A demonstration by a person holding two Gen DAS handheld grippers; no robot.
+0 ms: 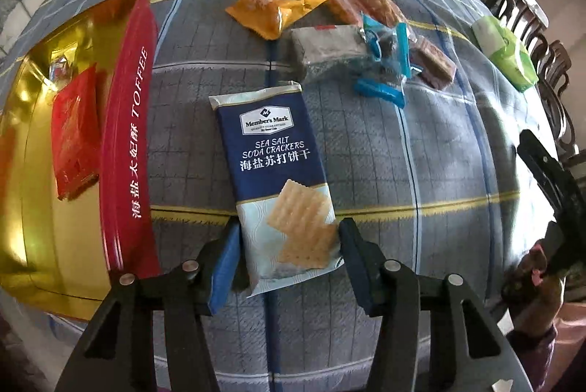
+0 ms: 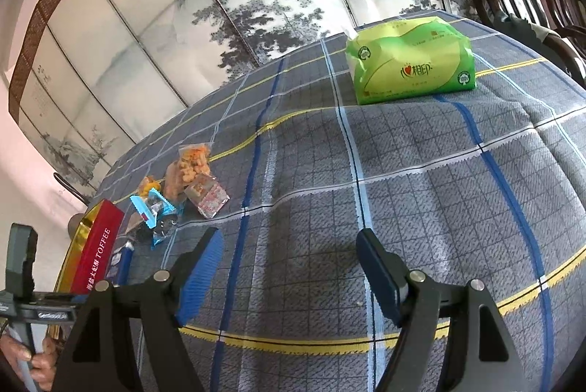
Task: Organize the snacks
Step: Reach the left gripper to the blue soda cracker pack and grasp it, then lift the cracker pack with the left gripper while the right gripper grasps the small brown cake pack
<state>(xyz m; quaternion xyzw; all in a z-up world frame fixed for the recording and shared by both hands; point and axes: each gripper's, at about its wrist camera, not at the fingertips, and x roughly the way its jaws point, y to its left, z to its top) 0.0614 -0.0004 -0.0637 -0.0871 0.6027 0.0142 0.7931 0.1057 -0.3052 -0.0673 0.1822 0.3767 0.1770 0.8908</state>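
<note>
The left gripper (image 1: pixel 289 253) is sitting with fingers wide around the flat blue sea salt cracker packet (image 1: pixel 274 187) lying on the checked tablecloth (image 1: pixel 421 172), the right gripper (image 2: pixel 289 267) is hanging wide and empty, and squeezing hard could be breaking the crackers

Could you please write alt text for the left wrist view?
The open left gripper straddles a blue cracker packet lying on a plaid tablecloth. A red toffee tin sits left; more snacks lie beyond.
</note>
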